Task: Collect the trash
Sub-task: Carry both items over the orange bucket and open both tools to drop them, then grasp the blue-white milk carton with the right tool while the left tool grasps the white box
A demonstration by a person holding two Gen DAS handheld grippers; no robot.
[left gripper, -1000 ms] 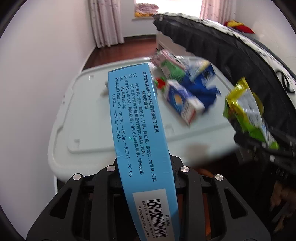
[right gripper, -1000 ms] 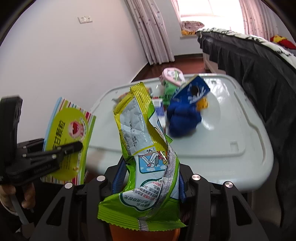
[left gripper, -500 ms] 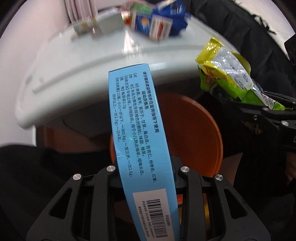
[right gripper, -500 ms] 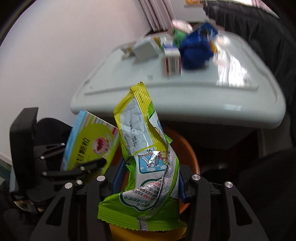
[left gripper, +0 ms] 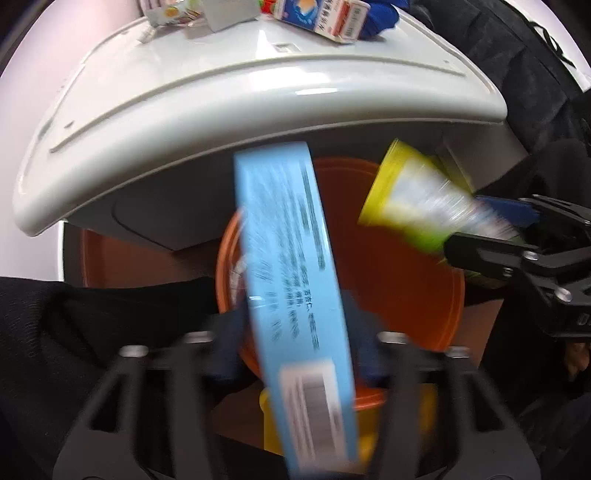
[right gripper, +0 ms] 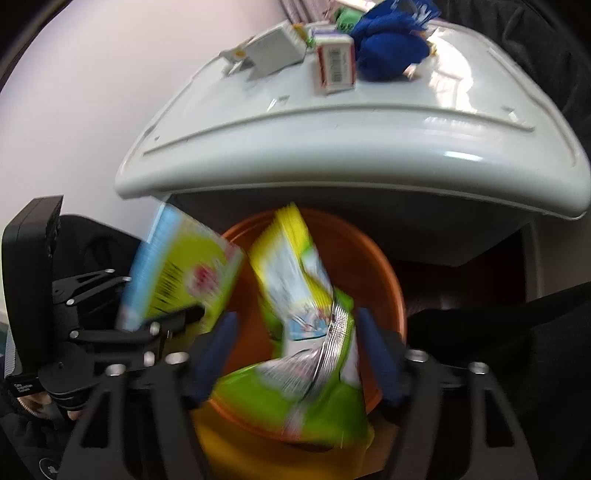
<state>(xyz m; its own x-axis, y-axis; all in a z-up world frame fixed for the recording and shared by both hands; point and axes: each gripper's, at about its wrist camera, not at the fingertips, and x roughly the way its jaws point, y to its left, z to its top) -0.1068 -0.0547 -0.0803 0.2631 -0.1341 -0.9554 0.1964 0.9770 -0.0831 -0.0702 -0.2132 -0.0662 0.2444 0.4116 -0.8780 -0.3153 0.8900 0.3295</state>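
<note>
My left gripper point(left gripper: 295, 354) stands open over the orange bin point(left gripper: 413, 291); the light-blue medicine box point(left gripper: 295, 295) sits blurred between its spread fingers, tilting into the bin. The box also shows in the right wrist view point(right gripper: 181, 280), beside the left gripper point(right gripper: 155, 325). My right gripper point(right gripper: 295, 354) is open too, and the green-yellow snack bag point(right gripper: 306, 317) is blurred between its fingers above the bin point(right gripper: 369, 266). The bag also shows in the left wrist view point(left gripper: 417, 206).
A white plastic lid point(left gripper: 258, 96) overhangs the bin's far side and carries more trash: a blue-and-red carton point(left gripper: 317, 14), a grey box point(right gripper: 273, 51), a blue crumpled wrapper point(right gripper: 391, 48). A black-covered bed point(left gripper: 517, 66) lies at the right. A yellow object point(right gripper: 243, 443) sits under the bin.
Both grippers have dropped from table height to just over the orange bin. Both have opened, and the box and snack bag are slipping loose, blurred.
</note>
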